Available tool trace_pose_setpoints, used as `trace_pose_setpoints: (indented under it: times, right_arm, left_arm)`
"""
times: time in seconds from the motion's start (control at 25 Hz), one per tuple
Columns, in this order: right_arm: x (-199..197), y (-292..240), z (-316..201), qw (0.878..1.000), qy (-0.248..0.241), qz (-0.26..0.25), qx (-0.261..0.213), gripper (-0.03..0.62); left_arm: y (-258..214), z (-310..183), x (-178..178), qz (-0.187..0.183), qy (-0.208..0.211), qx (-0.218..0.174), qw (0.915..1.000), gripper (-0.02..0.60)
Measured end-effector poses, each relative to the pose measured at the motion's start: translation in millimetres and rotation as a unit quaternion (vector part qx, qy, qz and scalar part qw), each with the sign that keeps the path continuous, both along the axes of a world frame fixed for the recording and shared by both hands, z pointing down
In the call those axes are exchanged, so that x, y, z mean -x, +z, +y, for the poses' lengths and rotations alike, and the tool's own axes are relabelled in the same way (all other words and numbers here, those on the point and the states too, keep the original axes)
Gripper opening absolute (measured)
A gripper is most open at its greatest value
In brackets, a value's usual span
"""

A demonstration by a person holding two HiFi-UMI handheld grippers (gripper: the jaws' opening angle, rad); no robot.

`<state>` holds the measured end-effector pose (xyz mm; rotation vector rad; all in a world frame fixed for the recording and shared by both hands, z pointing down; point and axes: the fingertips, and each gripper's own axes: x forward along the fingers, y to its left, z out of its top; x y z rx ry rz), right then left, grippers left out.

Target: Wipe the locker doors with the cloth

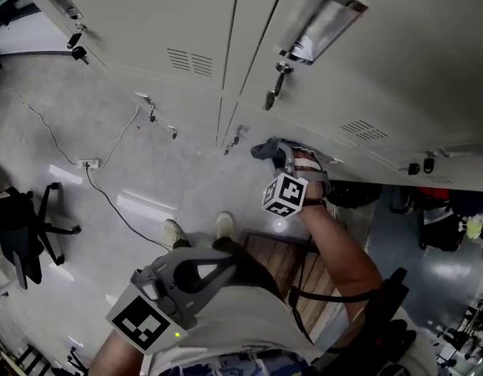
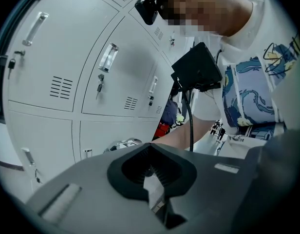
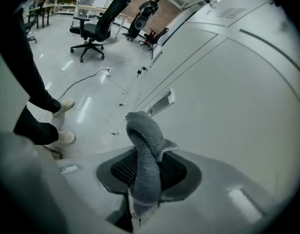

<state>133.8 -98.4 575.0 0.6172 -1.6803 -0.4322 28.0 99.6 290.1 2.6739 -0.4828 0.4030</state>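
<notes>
I am holding the right gripper (image 3: 147,173) up at the lockers (image 1: 367,69). Its jaws are pinching the grey cloth (image 3: 145,150). The cloth is sticking out past the tips and flopping over. It is hanging right by a locker door (image 3: 237,106), near a handle (image 3: 162,103). I cannot tell if it is touching the door.

I am holding the left gripper (image 1: 196,274) low, close to my body and well apart from the lockers. Its jaws are pressed together, and nothing is sitting between them.

I am standing with my shoes (image 1: 224,224) on the floor (image 1: 53,116). A cable (image 1: 108,198) is lying on the floor to my left, and a black chair (image 1: 26,225) is standing farther off.
</notes>
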Motion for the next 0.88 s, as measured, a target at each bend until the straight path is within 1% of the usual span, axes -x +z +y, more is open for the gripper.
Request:
trace_pose_setpoints:
  times: [0.12,0.28,0.44,0.6,0.88]
  right_arm:
    - [-1,27,0,1.000,0.008,0.001,0.017,0.110]
    - [-1,65,1,0.999,0.004,0.002,0.033,0.110]
    - [0,97,0,0.999,0.010,0.007,0.048,0.110]
    - [0,130,0,0.997,0.018,0.019,0.067,0.110]
    - [-2,180,2,0.992,0.041,0.024,0.113,0.110]
  left_arm:
    - [6,-4,1,-0.001,-0.004,0.006,1.0000,0.003]
    - [14,-12,9,-0.006,-0.015,0.013,0.9998,0.003]
    - [20,-17,16,-0.013,-0.025,0.022,0.9994,0.003]
    - [23,-17,20,-0.023,-0.023,0.028,0.9991,0.003]
    - [32,-18,26,-0.024,-0.028,0.039,0.9986,0.003]
